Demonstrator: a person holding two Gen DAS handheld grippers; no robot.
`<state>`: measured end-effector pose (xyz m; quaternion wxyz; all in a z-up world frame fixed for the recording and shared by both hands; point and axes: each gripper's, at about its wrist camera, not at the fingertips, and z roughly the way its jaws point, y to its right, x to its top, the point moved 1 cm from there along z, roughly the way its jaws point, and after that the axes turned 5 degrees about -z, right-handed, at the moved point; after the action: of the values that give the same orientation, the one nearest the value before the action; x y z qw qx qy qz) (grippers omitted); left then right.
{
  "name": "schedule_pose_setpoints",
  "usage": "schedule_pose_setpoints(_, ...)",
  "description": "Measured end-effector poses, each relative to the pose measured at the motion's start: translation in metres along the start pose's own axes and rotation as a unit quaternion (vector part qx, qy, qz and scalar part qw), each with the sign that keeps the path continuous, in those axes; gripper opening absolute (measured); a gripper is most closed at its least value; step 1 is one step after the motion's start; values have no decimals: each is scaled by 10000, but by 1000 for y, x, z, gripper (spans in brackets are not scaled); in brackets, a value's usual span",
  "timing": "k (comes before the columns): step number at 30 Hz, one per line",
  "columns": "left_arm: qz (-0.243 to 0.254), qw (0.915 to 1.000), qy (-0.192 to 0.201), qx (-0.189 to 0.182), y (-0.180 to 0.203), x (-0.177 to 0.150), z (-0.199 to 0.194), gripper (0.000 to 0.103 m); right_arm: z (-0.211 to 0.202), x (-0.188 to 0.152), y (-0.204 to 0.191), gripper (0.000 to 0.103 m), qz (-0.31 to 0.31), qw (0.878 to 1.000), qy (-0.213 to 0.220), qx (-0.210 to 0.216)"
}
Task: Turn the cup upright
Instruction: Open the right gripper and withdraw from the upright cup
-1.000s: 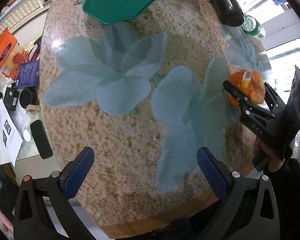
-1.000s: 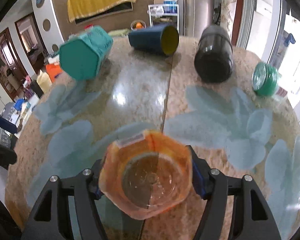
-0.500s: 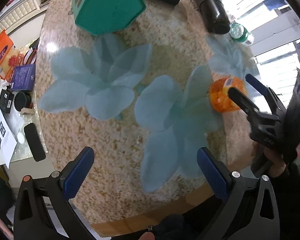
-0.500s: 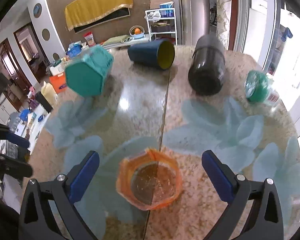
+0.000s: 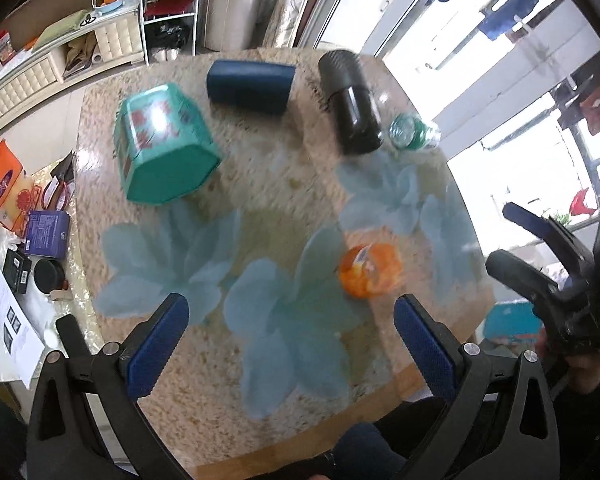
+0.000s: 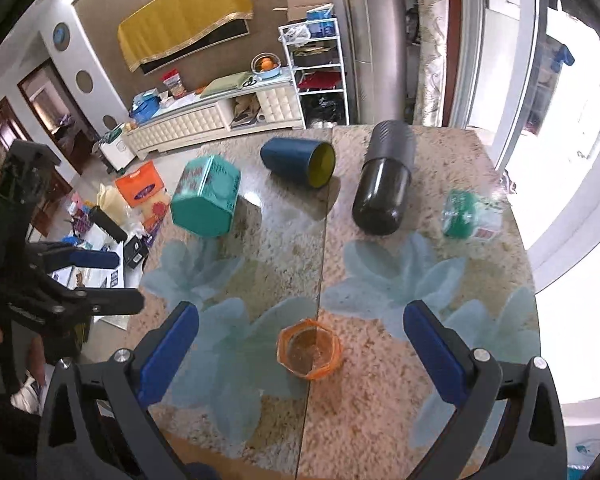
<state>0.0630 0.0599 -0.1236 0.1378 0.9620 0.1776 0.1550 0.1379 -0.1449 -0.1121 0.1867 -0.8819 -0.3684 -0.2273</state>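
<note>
Now that the right hand-held gripper [image 6: 300, 344] has let go and drawn back, its jaws gaping wide, the orange cup [image 6: 309, 354] stands on its own on the surface [image 6: 380, 400], mouth up, near the front edge and between two of the printed blue flowers. A second ago that gripper was clamped around the cup; half a second ago the jaws had already parted. Judged from this, the flip of this cup looks finished, with the cup upright and free.

The left hand-held gripper [image 5: 288, 320] is released too, holding nothing, hovering over the near edge with the orange cup just ahead of its right finger.

Counted across the far half of the surface, four other containers lie on their sides: one teal hexagonal cup [image 6: 206, 200], one navy cup with a yellow inside [image 6: 298, 162], one black tumbler [image 6: 384, 184], and one green bottle [image 6: 460, 214]. That makes one vessel upright and four tipped over, all well apart from the orange cup.
</note>
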Motion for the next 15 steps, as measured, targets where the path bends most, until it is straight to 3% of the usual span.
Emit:
schedule_pose_setpoints(3,-129,9997,207,-59,10,7,-6,103,-7,6,4,103,-55,9999,-75,43)
schedule_pose_setpoints(15,-325,9981,444,285,48,5,-17,103,-20,12,28,103,-197,9993,-218,252)
